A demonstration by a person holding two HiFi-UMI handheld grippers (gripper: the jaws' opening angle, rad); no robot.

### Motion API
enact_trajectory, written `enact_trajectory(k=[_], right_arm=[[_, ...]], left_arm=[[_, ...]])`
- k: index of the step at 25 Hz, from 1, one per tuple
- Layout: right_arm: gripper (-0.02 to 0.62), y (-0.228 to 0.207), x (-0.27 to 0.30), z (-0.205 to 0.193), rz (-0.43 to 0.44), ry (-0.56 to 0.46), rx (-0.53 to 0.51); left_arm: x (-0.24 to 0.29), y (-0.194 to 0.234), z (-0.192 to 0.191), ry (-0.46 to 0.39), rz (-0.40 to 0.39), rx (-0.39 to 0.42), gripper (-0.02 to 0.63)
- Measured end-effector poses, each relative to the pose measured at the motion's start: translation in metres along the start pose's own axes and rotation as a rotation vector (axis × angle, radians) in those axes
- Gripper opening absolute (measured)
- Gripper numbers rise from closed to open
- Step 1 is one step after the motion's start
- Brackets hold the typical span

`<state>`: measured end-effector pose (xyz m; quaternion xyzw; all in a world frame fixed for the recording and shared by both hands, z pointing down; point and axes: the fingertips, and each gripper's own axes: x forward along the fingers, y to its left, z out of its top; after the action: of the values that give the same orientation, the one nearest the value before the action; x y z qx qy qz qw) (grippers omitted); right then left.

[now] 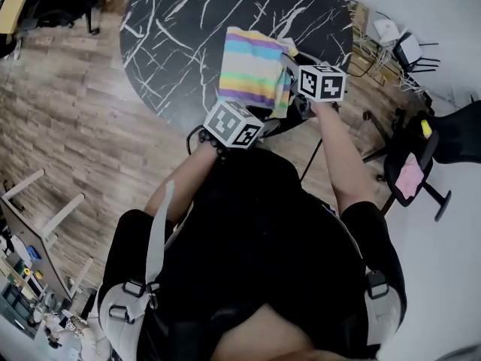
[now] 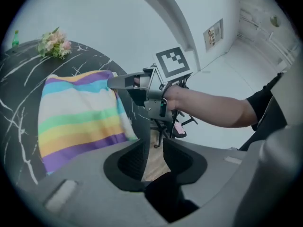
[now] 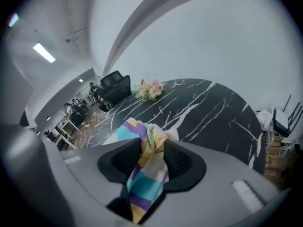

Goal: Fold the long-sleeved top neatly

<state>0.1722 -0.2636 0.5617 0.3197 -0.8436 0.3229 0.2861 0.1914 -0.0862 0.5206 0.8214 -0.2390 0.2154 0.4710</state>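
Note:
The long-sleeved top [image 1: 248, 66], striped in pastel colours, lies folded into a rectangle near the front edge of the black marbled table [image 1: 180, 36]. My left gripper [image 2: 154, 145] hangs just off that front edge, below the top's near left corner. Its jaws stand apart with only floor showing between them. The top [image 2: 78, 112] lies to its left. My right gripper [image 3: 152, 145] is at the top's right edge [image 1: 288, 65]. A bunched fold of the striped cloth [image 3: 147, 174] runs loosely between its parted jaws, which are not pressing on it.
A bunch of flowers [image 3: 150, 90] sits at the far side of the table. Right of the table stands a black chair [image 1: 421, 156] with a pink item [image 1: 409, 177] on it, and cables and white boxes [image 1: 387, 32]. Wooden floor lies left of the table.

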Motion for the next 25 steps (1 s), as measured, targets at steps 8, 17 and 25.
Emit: enact_trajectory(k=[8,17,25], right_arm=[[0.17,-0.05,-0.021,-0.008,-0.131,-0.001,-0.023],[0.17,-0.031,-0.033,-0.006,-0.06,-0.03,-0.074],[0.117,0.001,-0.077,0.008,0.028,-0.169,-0.126]], left_arm=[[0.01,0.0,0.002,0.014,0.034,0.004,0.126],[0.005,0.015,-0.001,-0.006,0.137,-0.001,0.126],[-0.042,0.018,0.025,-0.208,0.31,0.058,0.11]])
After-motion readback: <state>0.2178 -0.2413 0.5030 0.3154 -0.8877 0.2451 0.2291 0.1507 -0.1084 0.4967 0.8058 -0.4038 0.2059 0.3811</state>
